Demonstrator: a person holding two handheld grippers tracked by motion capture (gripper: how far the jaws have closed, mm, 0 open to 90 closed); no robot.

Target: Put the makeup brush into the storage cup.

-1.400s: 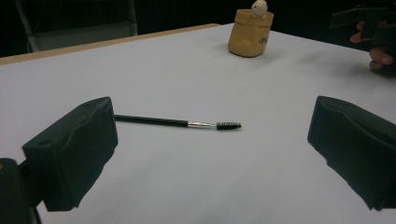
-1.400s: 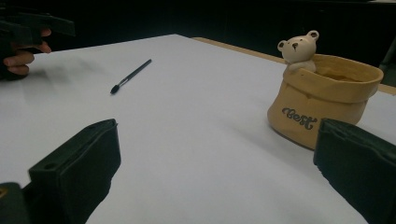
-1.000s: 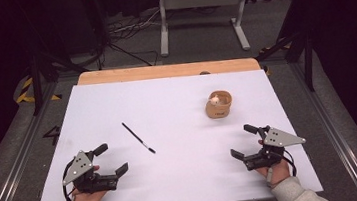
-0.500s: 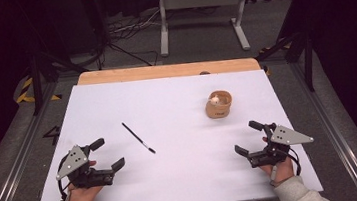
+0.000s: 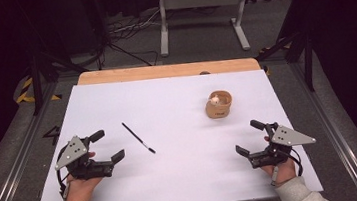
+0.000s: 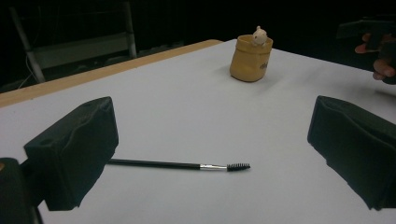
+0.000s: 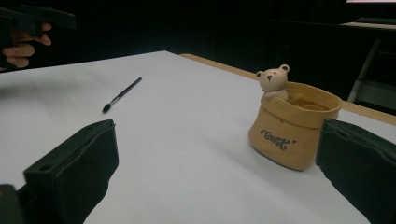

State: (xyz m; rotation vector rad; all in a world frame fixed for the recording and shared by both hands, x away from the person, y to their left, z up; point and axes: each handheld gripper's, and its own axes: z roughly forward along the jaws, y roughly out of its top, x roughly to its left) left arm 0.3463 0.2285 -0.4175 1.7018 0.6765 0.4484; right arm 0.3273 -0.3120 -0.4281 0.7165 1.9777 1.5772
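We work on a white counter (image 5: 167,111) whose wooden far edge stays bare, and most of its surface lies open around us. Our left tool (image 5: 107,147) and right tool (image 5: 247,138) rest low near the near edge, well apart, each with jaws spread wide and holding nothing, which we judge a ready stance before any reach. The tan bear-topped pot (image 5: 218,104) stands upright ahead of our right tool, well inside the right edge. The black spoolie brush (image 5: 138,137) lies flat just beyond our left tool, bristles pointing toward the middle, apart from the pot. We judge free room on every side of it for a clean approach.
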